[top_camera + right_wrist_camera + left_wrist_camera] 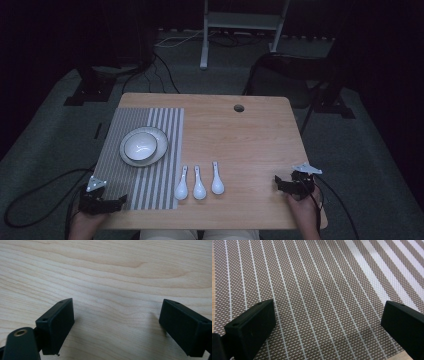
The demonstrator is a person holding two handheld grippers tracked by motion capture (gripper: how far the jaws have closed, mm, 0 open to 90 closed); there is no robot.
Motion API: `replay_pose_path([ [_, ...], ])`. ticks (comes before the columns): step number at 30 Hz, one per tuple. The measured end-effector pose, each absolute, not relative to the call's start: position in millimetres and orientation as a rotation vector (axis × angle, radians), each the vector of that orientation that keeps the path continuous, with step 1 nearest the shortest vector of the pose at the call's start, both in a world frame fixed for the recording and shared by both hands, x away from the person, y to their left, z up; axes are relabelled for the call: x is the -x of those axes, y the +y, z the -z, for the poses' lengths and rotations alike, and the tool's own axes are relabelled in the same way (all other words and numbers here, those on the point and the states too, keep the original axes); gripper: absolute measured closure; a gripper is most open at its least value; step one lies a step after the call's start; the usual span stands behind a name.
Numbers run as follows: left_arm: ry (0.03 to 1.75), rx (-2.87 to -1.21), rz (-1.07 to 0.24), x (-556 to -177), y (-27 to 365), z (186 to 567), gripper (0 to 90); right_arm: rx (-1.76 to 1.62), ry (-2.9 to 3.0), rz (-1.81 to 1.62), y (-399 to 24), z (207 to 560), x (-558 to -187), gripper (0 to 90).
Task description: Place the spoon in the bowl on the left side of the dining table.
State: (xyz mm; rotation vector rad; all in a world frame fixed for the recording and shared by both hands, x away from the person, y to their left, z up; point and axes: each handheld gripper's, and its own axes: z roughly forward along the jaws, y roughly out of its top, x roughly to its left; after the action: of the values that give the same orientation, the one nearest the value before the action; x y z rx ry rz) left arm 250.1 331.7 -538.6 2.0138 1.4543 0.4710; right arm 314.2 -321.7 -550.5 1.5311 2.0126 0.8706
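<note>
While both tools sit at the near edge of the desk (250,130), I see my left hand-held gripper (327,322) spread wide and empty over the striped placemat (120,175), and my right hand-held gripper (116,320) likewise released over bare wood. Three white spoons (199,184) lie between them beside the mat, seemingly untouched in the dim high view.

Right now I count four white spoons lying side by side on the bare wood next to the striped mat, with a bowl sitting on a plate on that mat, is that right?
Not quite: there are three white spoons, not four. The high view shows them side by side on the bare wood of the table beside the striped mat, and the bowl does sit on a plate on that mat.
</note>
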Motion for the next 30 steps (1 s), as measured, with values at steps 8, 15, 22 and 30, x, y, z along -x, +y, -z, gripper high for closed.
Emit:
replay_pose_path([
  [8,1.427,-2.019,-0.416,-251.6,323.0,535.2,0.0,-1.531,2.013,-0.871,-321.7,550.5,-314.2,12.2],
  [15,1.403,-2.039,-0.397,-253.4,316.7,531.5,0.0,-1.531,2.013,-0.871,-321.7,550.5,-314.2,12.2],
  [22,1.373,-2.055,-0.386,-257.3,305.9,527.8,0.0,-1.531,2.013,-0.871,-321.7,550.5,-314.2,12.1],
  [30,1.301,-2.095,-0.358,-263.7,287.7,522.6,0.0,-1.531,2.013,-0.871,-321.7,550.5,-314.2,12.2],
])
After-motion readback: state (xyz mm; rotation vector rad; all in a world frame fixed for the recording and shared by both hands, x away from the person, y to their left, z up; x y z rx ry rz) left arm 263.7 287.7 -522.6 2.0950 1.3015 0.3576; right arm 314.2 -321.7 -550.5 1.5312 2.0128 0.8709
